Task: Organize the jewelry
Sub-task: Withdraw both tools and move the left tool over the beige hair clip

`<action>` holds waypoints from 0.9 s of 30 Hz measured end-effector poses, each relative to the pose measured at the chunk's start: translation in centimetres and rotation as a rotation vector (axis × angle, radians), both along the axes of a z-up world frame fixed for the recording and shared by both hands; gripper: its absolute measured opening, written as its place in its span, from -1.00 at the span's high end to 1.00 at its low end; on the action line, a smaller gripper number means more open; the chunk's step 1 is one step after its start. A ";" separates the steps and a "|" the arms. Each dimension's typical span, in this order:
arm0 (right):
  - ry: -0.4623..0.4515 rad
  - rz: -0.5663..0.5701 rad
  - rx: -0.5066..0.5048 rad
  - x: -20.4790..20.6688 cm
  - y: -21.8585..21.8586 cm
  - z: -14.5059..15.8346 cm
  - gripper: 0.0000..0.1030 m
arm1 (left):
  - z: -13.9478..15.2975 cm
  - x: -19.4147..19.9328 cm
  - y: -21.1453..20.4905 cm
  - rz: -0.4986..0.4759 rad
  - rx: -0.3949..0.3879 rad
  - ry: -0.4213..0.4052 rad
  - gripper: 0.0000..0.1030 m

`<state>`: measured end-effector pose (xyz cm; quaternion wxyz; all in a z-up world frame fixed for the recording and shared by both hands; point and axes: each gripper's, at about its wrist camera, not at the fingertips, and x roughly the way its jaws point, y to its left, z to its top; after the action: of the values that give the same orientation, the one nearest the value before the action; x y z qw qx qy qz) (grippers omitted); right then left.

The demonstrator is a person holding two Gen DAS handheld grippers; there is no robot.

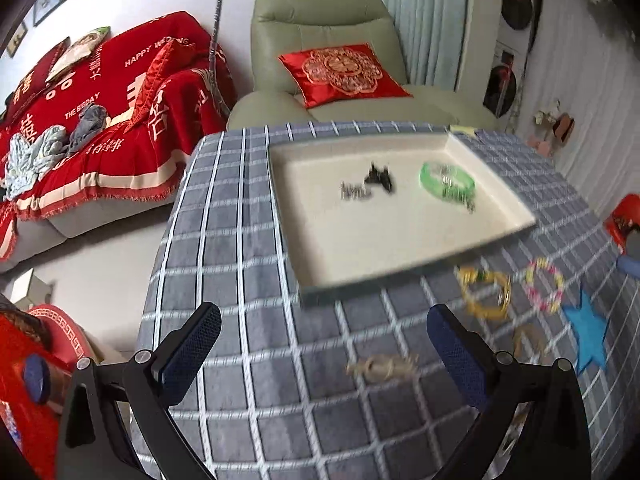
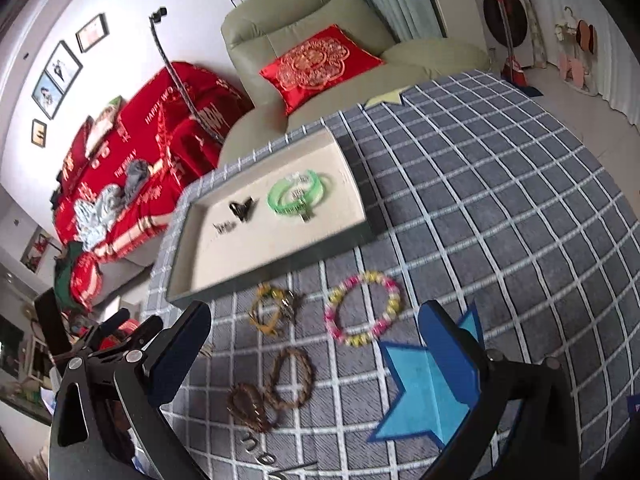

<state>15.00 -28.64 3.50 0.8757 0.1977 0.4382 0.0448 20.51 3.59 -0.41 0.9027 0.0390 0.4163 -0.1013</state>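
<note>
Right wrist view: tray (image 2: 352, 184) runs lower-left to upper-right, holding three pieces; four bracelets lie below it. Left claw (image 1: 324, 352) and right claw (image 2: 316, 344) gape wide, empty.

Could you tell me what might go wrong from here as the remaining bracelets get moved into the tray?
1. The two brown woven bracelets overlap, so a grasp may lift both.
2. The pink and yellow beaded bracelet lies flat on the checked tablecloth; the open right gripper could snag fabric.
3. The cream tray's raised rim might catch a dangling piece.
</note>
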 end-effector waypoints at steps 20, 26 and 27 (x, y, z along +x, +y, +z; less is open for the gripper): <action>0.156 -0.044 -0.129 -0.2 -0.5 -4.6 -1.00 | -3.1 -1.8 -1.0 -0.076 0.065 0.034 -1.00; 0.164 -0.086 -0.151 0.3 -1.2 -5.2 -1.00 | -3.3 -1.1 -0.8 0.052 0.021 0.111 -1.00; 0.163 -0.090 -0.152 0.5 -1.2 -5.3 -0.99 | -3.3 -1.1 -0.8 0.082 0.003 0.126 -1.00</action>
<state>15.48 -29.89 -1.78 0.8507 0.1533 0.5009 -0.0441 19.42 2.82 -3.75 0.8781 0.0169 0.4736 -0.0659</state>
